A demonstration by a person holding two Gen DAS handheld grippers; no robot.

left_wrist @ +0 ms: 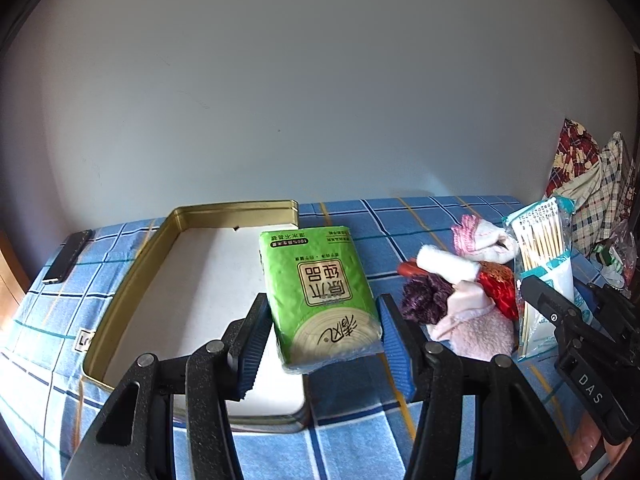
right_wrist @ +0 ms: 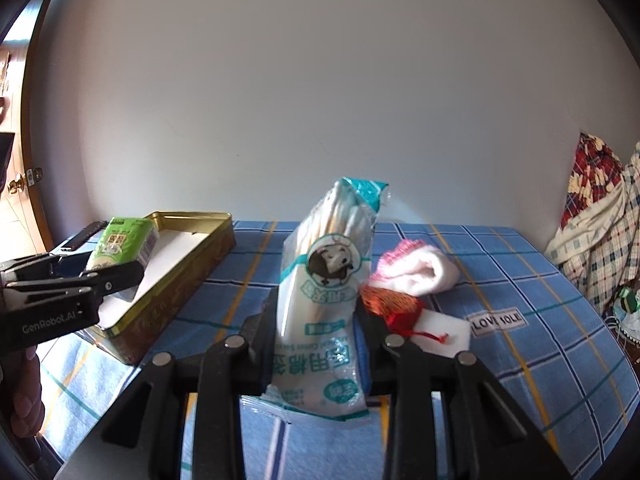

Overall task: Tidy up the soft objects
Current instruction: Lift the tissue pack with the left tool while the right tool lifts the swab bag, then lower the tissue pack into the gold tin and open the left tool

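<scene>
My left gripper (left_wrist: 326, 338) is shut on a green tissue pack (left_wrist: 320, 292), held above the right edge of a gold tin box (left_wrist: 132, 276) with a white floor. That pack (right_wrist: 120, 246) and the left gripper (right_wrist: 102, 280) also show at the left of the right wrist view, over the gold tin box (right_wrist: 176, 292). My right gripper (right_wrist: 316, 340) is shut on a clear and teal bag of cotton swabs (right_wrist: 320, 300), held upright above the bed. The swab bag (left_wrist: 540, 264) and the right gripper (left_wrist: 560, 312) appear at the right of the left wrist view.
On the blue checked sheet (right_wrist: 520, 320) lie a pink-and-white rolled sock (right_wrist: 416, 272), a red tasselled item (right_wrist: 394, 306) and a white pad (right_wrist: 444, 336). A purple knit piece (left_wrist: 424, 298) and a pink fleece cloth (left_wrist: 476, 332) lie there too. A phone (left_wrist: 68, 256) sits far left. Plaid bedding (right_wrist: 600, 240) is piled right.
</scene>
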